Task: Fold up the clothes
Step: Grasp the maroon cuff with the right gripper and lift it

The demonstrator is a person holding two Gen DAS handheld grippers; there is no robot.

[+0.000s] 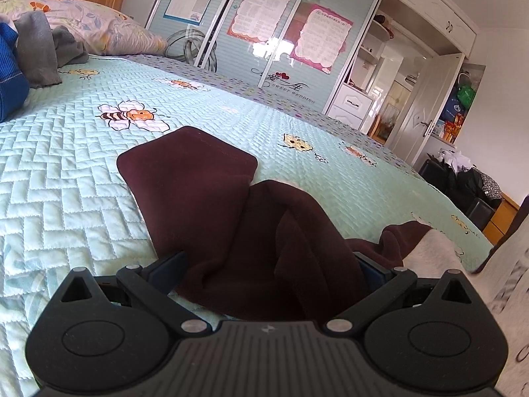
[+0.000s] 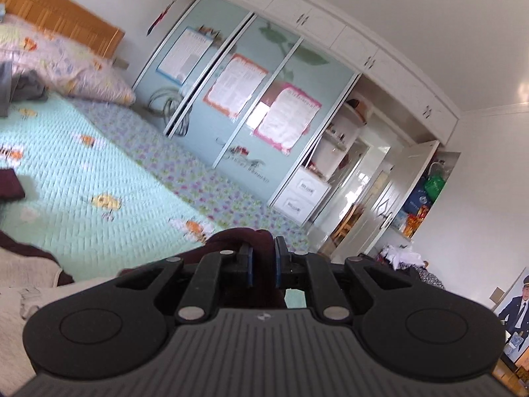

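Left wrist view showed the left gripper (image 1: 271, 264) with jaws spread wide around bunched maroon garment (image 1: 198, 178) on the bed (image 1: 66, 172), while the right gripper (image 2: 263, 264) pinched a raised fold, likely for carrying it over.

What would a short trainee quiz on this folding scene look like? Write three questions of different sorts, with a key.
1. True or false: the right gripper is shut on the maroon garment.
2. Multiple choice: the left gripper stands A) shut on a pillow, B) open with maroon cloth lying between its fingers, C) shut on the blue garment.
3. Fill in: the grey clothes lie near the head of the bed, beside the floral ____.

Key
1. True: its fingers stand close together with maroon cloth between them.
2. B: the fingers are spread wide either side of the cloth.
3. Pillow.
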